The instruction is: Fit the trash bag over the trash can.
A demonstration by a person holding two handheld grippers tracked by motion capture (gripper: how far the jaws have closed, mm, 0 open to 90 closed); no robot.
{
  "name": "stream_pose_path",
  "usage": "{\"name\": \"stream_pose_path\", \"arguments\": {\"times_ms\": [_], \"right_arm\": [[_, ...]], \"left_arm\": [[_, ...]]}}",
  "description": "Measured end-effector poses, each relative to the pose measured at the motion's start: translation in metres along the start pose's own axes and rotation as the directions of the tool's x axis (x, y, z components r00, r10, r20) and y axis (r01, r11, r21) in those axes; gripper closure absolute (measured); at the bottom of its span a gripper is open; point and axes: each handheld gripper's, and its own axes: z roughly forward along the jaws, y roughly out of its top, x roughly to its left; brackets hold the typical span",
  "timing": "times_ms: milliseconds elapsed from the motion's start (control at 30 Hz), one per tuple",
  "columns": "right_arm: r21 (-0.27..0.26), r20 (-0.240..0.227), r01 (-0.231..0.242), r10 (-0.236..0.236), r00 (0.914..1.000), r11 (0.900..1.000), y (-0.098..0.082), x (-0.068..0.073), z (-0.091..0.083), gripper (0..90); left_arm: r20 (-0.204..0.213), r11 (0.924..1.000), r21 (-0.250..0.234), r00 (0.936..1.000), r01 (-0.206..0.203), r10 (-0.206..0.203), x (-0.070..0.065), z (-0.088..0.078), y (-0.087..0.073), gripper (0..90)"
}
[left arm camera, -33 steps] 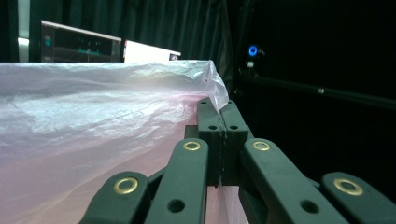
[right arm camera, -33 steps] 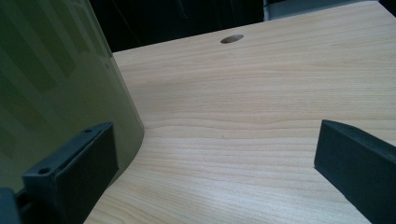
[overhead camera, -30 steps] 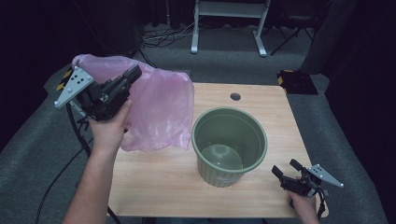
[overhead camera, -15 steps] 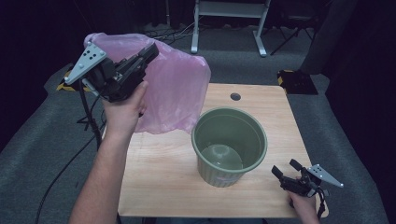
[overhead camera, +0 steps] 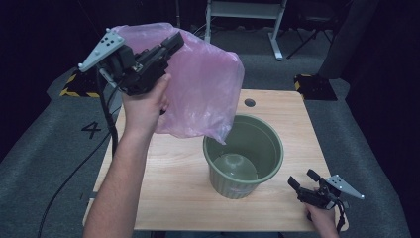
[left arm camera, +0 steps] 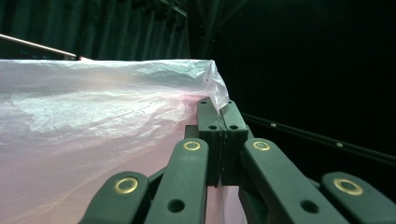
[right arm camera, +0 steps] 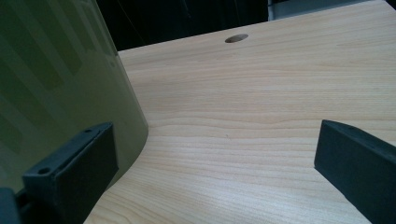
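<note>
Left hand-held gripper [overhead camera: 174, 40] clamped on pink plastic bag [overhead camera: 208, 94] at upper left, green bucket [overhead camera: 243, 154] mid-counter [overhead camera: 163, 193], right hand-held gripper [overhead camera: 301, 179] held apart at lower right

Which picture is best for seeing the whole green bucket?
The high view is best: it looks down on the green bucket, showing its round rim, its inside and its ribbed wall on the table. The right gripper view catches just a curved slice of the bucket's side at its left edge. The left gripper view looks at the pink bag instead.
</note>
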Motion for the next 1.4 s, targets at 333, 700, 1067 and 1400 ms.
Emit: {"name": "stream_pose_path", "arguments": {"times_ms": [333,700,1067,1400], "right_arm": [[-0.001,-0.004,-0.006,0.006,1.0000,1.000,0.000,-0.001,0.000,0.0],[-0.004,-0.010,-0.014,0.014,0.9999,1.000,0.000,-0.001,-0.001,0.0],[-0.002,-0.016,-0.011,0.011,0.9998,1.000,0.000,-0.001,0.000,0.0],[-0.001,-0.014,-0.010,0.010,0.9998,1.000,0.000,-0.001,0.000,0.0]], "left_arm": [[0.076,0.9988,0.048,0.9971,-0.012,0.008,-0.030,0.036,-0.025,89.9],[0.117,0.9934,0.114,0.9927,0.014,-0.027,-0.044,0.070,-0.060,89.9],[0.143,0.9866,0.156,0.9871,0.049,-0.071,-0.047,0.079,-0.090,89.9],[0.196,0.9845,0.162,0.9756,0.067,-0.099,-0.048,0.089,-0.117,89.9]]}}
